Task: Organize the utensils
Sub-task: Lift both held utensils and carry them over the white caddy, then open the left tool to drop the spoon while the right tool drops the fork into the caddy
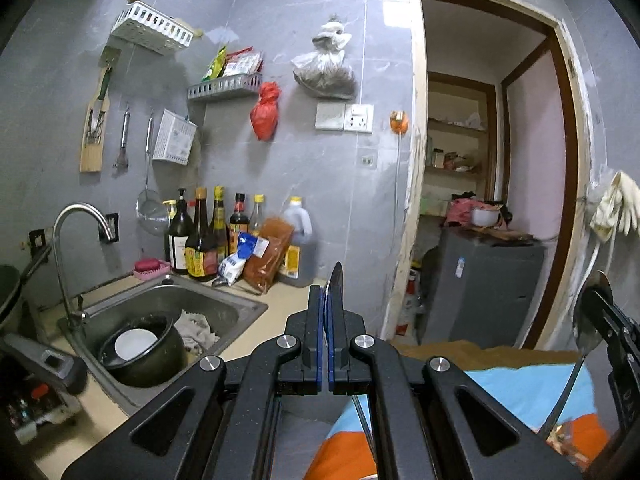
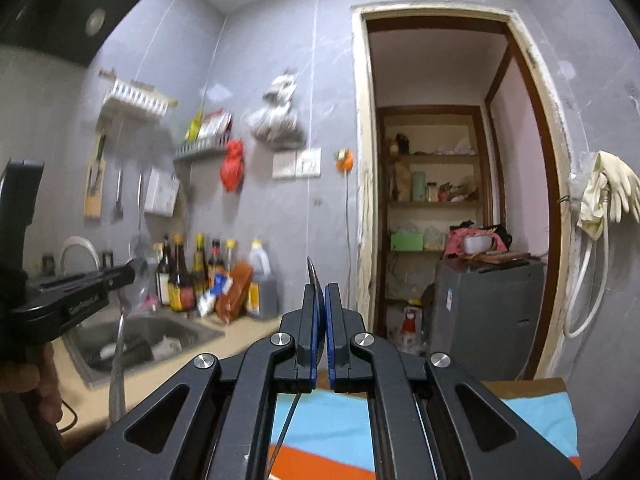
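both tongs (image 1: 326,292) (image 2: 320,292) clamp spoons (image 1: 335,280) (image 2: 314,276).

At lower right, the cloth (image 1: 532,376) shows light-blue and orange blocks. A red bag (image 1: 265,111) hangs mid-frame on the grey wall (image 1: 280,8); the pink soap dish (image 1: 152,268) sits at left.

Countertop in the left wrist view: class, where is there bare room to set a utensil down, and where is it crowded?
One bare strip of countertop lies between the sink rim and the oil jug, running toward the doorway. The back corner is packed with sauce bottles and packets. The sink holds a pot and a cloth.
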Demonstrator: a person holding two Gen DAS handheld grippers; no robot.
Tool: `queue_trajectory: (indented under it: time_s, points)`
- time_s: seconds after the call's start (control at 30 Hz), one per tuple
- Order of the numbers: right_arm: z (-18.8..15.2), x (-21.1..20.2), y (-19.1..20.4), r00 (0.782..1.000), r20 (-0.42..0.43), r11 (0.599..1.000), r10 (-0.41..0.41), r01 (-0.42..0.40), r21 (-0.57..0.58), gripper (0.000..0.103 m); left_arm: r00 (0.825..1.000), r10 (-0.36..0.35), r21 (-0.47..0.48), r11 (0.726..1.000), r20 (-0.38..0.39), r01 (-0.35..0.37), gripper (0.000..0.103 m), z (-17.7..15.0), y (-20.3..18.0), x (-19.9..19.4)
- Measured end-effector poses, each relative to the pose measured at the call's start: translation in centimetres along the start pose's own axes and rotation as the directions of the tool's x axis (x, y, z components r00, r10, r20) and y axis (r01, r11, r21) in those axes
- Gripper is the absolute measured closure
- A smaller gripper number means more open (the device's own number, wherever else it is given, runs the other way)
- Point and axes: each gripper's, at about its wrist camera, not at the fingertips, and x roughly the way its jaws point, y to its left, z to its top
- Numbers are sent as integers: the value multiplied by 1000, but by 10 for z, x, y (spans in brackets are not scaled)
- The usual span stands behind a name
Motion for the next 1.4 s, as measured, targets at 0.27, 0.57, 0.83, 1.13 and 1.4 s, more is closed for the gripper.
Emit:
queue_trajectory:
  time_s: [0.27, 0.57, 0.83, 1.13, 1.4]
  points:
    - [-28, 4, 4, 997, -78, 1000, 8, -10, -26, 99, 995, -69, 34, 997, -77, 72, 103, -35, -9, 12]
    - [-29, -10, -15, 989, -135, 996, 60, -51, 70, 55, 952, -250, -120, 965, -177, 231, 85, -29, 1, 3]
    - [-19, -30, -44, 989, -144, 984, 22, 4, 176, 21, 939, -304, -156, 947, -158, 281, 57, -8, -13, -17]
    - [0, -73, -105, 985, -117, 971, -124, 145, 191, 0, 946, -316, -96, 946, -76, 308, 9, 4, -73, -48]
    - [-4, -115, -157, 959, -133, 957, -249, 265, 118, 0, 935, -351, -41, 936, -52, 349, 5, -10, -146, -68]
